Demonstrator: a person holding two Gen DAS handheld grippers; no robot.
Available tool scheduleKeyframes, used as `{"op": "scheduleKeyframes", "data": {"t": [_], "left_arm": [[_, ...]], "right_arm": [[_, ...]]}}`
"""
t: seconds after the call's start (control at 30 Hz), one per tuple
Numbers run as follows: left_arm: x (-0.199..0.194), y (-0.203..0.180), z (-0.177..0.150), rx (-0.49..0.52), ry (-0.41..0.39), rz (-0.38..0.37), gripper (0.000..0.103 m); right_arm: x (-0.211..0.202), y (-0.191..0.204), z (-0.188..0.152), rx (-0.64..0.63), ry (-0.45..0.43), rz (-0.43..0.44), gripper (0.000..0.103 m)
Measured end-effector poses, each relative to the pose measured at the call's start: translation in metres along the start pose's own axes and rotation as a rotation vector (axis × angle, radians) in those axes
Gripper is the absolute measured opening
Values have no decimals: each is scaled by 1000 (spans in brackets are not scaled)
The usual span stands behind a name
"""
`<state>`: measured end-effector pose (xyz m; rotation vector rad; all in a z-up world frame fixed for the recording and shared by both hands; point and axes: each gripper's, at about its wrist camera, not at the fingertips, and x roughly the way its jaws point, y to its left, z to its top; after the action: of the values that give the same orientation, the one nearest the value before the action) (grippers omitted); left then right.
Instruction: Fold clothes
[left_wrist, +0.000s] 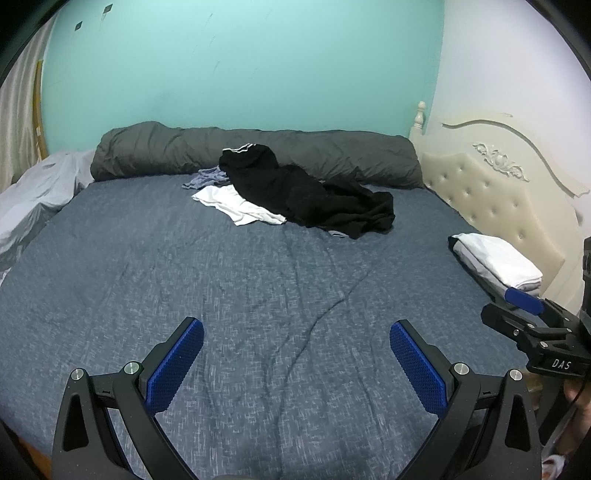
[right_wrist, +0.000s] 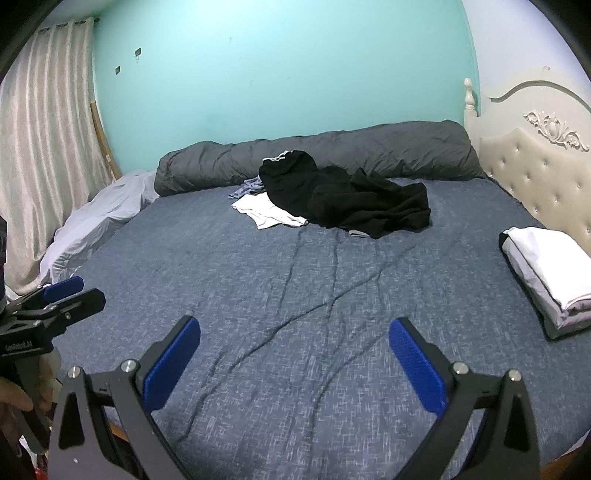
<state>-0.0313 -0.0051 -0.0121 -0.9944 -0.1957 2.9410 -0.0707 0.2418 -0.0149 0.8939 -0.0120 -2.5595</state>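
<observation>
Far left: a white curtain (right_wrist: 40, 166) hangs beside the teal wall (right_wrist: 277, 74). Below it a pale grey sheet (right_wrist: 96, 221) lies bunched at the bed's left edge.

Your left gripper (left_wrist: 296, 363) hovers over the near part of the blue bedspread (left_wrist: 258, 295), its blue pads (left_wrist: 173, 369) spread wide apart with nothing between them. From the right wrist view the same tool (right_wrist: 55, 295) shows only side-on at the left border, so the gap cannot be judged there.

Centre, far side: a rolled dark grey duvet (left_wrist: 258, 151) runs along the wall. Just in front of it lies the unfolded pile: a black garment (left_wrist: 306, 192) with a white-striped edge, draped over a white garment (left_wrist: 236, 206), and a small grey-blue piece (left_wrist: 207, 179) touching both at the back (type cannot be told).

Your right gripper (right_wrist: 294, 363) also hovers above bare bedspread, fingers wide apart and empty. The pile is well apart from both tools.

Right: a folded stack (right_wrist: 546, 273), white on top of a darker layer, rests on the bedspread near the cream tufted headboard (right_wrist: 535, 177). In the left wrist view your right gripper's tip (left_wrist: 524, 301) sits just beside that stack (left_wrist: 498, 262).
</observation>
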Motion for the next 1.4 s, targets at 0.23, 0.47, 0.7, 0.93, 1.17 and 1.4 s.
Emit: {"op": "scheduleKeyframes", "data": {"t": [0.23,0.47,0.7,0.93,1.17,1.4], "left_arm": [[39,19,10,-15,36,33,103],[99,47,30,-44,54,48,103],[175,77,57,-61,51,58,103],[257,103,86,-55,56,32,103],[306,124,113,-90,118,28,103],[324,148,142,-114,162,27,103]], "right_arm": [[37,-10,9,4,31,18,103],[101,-19,24,-25,78,15,103],[188,-27,51,-70,92,26,103],[284,-31,96,-110,71,46,103],[338,-27,138,-100,87,35,103],[379,-9,181,-141,127,32,103]]}}
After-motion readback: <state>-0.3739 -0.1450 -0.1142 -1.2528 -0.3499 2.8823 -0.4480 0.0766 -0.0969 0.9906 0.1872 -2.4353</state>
